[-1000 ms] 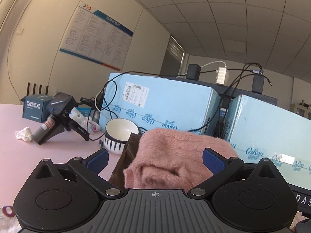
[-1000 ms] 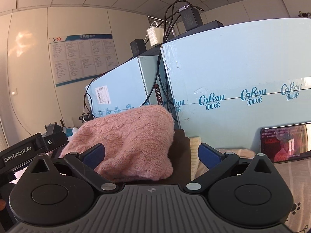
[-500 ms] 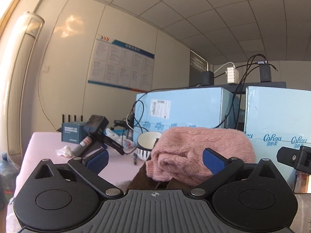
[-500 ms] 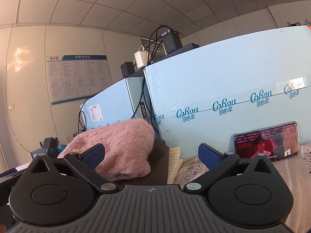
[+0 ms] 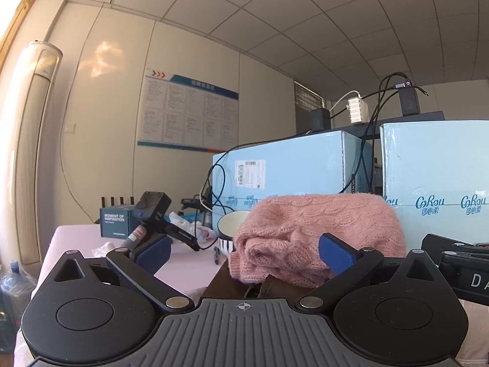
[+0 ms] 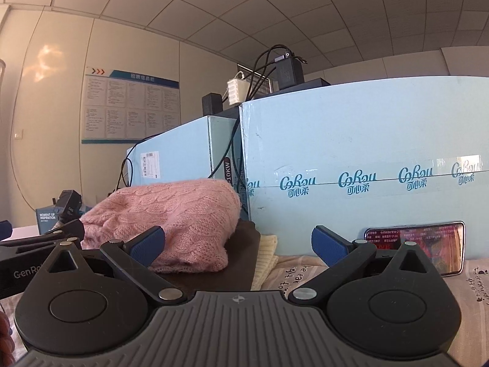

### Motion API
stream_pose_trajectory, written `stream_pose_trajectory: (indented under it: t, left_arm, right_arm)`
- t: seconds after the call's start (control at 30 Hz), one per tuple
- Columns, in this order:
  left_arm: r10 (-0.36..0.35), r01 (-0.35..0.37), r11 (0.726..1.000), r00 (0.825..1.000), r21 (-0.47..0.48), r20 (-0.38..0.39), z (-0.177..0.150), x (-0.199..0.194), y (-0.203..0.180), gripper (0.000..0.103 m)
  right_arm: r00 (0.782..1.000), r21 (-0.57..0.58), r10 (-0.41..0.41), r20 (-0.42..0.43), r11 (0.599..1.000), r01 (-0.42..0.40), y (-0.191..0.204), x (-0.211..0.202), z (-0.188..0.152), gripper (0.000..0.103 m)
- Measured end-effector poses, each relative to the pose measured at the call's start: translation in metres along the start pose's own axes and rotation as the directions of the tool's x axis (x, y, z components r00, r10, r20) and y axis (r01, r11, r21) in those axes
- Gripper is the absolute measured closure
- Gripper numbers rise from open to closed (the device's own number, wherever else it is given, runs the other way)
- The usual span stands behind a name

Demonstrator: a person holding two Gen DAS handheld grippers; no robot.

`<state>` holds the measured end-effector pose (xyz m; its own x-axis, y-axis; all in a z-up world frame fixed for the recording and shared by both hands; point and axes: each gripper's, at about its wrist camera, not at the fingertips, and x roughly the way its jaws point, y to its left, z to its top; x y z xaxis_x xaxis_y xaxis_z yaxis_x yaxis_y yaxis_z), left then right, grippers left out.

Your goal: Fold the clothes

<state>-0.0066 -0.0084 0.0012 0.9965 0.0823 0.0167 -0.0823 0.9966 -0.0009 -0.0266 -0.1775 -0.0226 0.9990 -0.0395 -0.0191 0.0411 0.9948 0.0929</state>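
While both tools were spread wide and gripping nothing, the left tool (image 5: 243,252) and right tool (image 6: 238,244) faced a folded pink sweater (image 6: 171,217). It lay on a dark brown garment (image 6: 241,257) on the desk (image 5: 76,238), before the blue boxes (image 6: 366,165), near a bowl (image 5: 230,226).

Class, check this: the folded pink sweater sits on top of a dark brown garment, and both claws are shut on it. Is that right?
Not quite. The sweater does lie on the brown garment, but neither claw grips it. The left wrist view shows the left claw open, and the right wrist view shows the right claw open, both short of the sweater.
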Motion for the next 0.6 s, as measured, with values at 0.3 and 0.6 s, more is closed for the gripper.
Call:
stream_pose_trajectory:
  t: [0.3,0.6]
  left_arm:
    - [-0.012,0.012,1.0,1.0,-0.004,0.0,-0.0006,-0.0011,0.0002,0.0]
    - [-0.01,0.01,1.0,1.0,-0.009,-0.005,-0.0003,0.0001,0.0007,0.0]
  right_arm:
    - [1.0,0.008,0.016,-0.02,1.0,-0.016,-0.0007,0.0034,-0.0002,0.0]
    - [0.999,0.012,0.019,-0.025,1.0,-0.019,-0.0009,0.0048,-0.0001,0.0]
